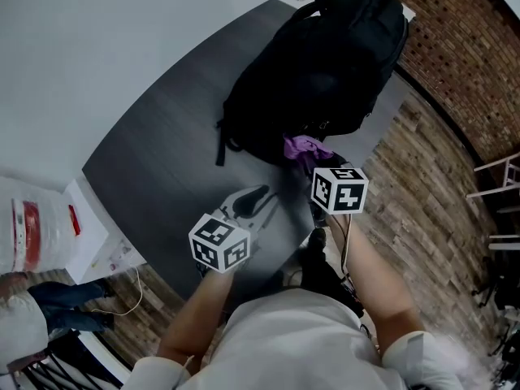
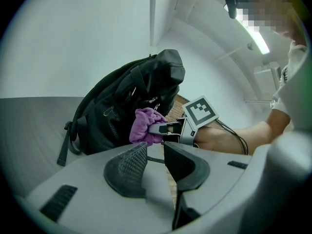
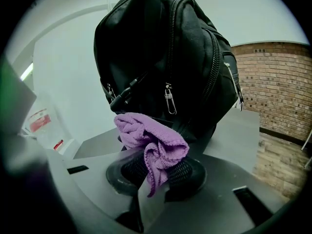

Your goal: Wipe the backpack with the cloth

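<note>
A black backpack point(image 1: 325, 71) lies on the dark grey table point(image 1: 162, 153); it also fills the right gripper view point(image 3: 161, 52) and shows in the left gripper view point(image 2: 126, 101). My right gripper point(image 1: 313, 154) is shut on a bunched purple cloth point(image 1: 305, 148) point(image 3: 151, 143) that presses against the backpack's near face by a zipper. From the left gripper view the cloth point(image 2: 146, 126) sits at the backpack's lower side. My left gripper point(image 1: 253, 200) point(image 2: 155, 162) stands open over the table, a little short of the backpack, with nothing between its jaws.
A loose black strap point(image 1: 220, 140) hangs off the backpack's left side onto the table. A white box with red print point(image 1: 36, 222) stands at the left. Wood flooring point(image 1: 422, 185) and a brick wall point(image 1: 463, 47) lie to the right.
</note>
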{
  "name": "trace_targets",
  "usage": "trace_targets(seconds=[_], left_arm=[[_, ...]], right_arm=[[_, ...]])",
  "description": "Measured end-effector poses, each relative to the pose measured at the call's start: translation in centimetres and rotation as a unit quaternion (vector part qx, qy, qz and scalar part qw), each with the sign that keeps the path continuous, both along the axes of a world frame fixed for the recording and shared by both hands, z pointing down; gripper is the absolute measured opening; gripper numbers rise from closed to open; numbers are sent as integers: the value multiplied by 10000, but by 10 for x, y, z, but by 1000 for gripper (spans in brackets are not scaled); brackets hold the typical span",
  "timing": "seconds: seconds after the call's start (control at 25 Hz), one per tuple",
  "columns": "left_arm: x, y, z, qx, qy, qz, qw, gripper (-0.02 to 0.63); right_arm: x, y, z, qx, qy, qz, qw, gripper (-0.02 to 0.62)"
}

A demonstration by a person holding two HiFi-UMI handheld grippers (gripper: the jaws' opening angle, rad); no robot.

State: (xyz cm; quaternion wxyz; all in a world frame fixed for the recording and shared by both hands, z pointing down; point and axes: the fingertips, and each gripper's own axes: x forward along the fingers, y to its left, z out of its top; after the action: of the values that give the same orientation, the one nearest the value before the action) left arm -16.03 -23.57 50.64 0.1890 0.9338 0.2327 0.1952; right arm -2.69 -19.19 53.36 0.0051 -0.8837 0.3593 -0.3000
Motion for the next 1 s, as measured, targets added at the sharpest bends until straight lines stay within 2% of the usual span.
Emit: trace_targets(seconds=[0.6,1.0], left_arm=[[3,-4,-5,-8,113,0,9999,89],[6,-17,-5,-75,190,-138,9997,90]], right_arm=[[6,37,1,205,-392,499,9978,81],[9,113,14,-158,-435,1292,9905,81]])
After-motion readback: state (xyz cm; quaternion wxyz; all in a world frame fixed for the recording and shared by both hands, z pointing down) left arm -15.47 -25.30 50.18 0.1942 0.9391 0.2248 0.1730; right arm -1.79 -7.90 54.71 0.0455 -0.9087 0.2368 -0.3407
